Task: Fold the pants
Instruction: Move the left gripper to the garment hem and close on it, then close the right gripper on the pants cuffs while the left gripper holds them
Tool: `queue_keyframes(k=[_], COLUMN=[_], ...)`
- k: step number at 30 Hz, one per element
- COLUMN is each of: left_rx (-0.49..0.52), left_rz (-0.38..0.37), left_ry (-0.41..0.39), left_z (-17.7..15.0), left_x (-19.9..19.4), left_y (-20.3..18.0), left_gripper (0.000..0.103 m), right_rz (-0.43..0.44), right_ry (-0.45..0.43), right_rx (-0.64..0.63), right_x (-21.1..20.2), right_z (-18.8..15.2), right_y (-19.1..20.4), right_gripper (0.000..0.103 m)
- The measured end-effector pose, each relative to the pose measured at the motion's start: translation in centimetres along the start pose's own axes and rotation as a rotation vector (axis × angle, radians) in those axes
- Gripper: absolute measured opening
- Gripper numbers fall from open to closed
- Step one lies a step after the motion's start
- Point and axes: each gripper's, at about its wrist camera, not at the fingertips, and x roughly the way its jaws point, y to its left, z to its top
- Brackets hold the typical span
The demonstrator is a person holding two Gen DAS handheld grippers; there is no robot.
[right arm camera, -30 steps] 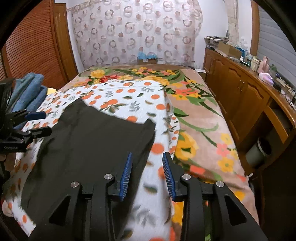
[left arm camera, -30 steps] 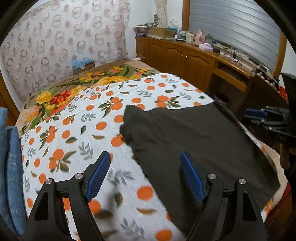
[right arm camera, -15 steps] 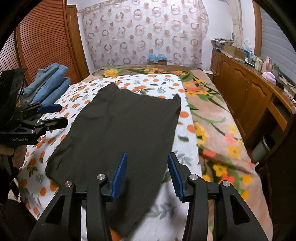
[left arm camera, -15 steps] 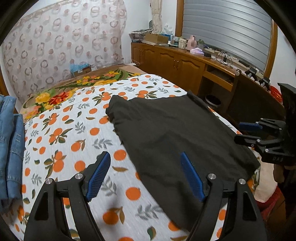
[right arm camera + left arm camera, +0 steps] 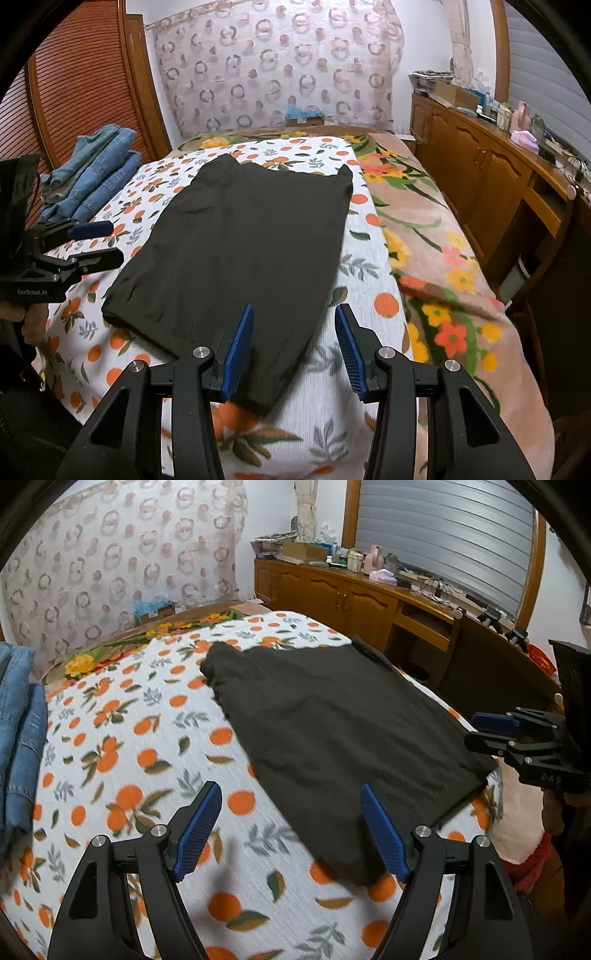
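The black pants (image 5: 243, 251) lie spread flat on the orange-print sheet (image 5: 369, 266) that covers the near part of the bed, their length running from the near edge toward the far end of the sheet. The two pointed corners at their far end sit close to where the sheet gives way to the floral blanket (image 5: 436, 229), which covers the bed's right side and far end. The near hem lies close to the bed's front edge, with one corner reaching just under the right gripper (image 5: 293, 345). This gripper hovers above that near right corner of the pants; its jaws have just been opening and now stand partly apart, the blue pads clear of the cloth and gripping nothing. The left gripper (image 5: 291, 829) hangs over the near left part of the sheet with its jaws spread wide and empty; its right pad is above the pants' left edge, its left pad over bare sheet. A stack of folded blue jeans (image 5: 92, 173) rests at the bed's left edge, well apart from the pants. A wooden cabinet (image 5: 491, 173) with clutter on top runs along the right of the bed, and a patterned curtain (image 5: 280, 62) hangs behind the far end.
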Motion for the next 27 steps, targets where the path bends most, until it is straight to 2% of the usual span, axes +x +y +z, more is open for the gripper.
queue_keyframes(k=[3,8,18,21,24,26,27], left_rx=[0.004,0.01,-0.019,-0.015,-0.01,-0.005,-0.003], left_rz=[-0.017,-0.045,-0.094,-0.103,-0.129,-0.145,-0.133], left_ry=[0.014,0.037,0.097,0.096,0.095,0.087,0.075], left_z=[-0.7,-1.6,-2.8,-3.0,-3.0,-3.1,-3.0], left_x=[0.0,0.1,1.0,0.8,0.7,0.4,0.1], left_y=[-0.5,-1.5,-2.3,-2.5,-2.7,-2.9,-2.9], left_gripper=[0.075,0.064,0.063,0.055,0.041,0.024,0.02], right_rz=[0.006,0.023,0.036,0.037,0.038,0.037,0.036], right_ry=[0.005,0.012,0.018,0.025,0.026,0.023,0.022], right_rx=[0.008,0.034,0.036,0.034,0.033,0.033,0.032], right_x=[0.0,0.2,0.3,0.5,0.5,0.4,0.4], right_z=[-0.2,-0.9,-1.4,-1.6,-1.6,-1.5,-1.4], right_y=[-0.1,-0.2,0.2,0.3,0.3,0.3,0.3], right_gripper=[0.048,0.048,0.048,0.048,0.048,0.048,0.048])
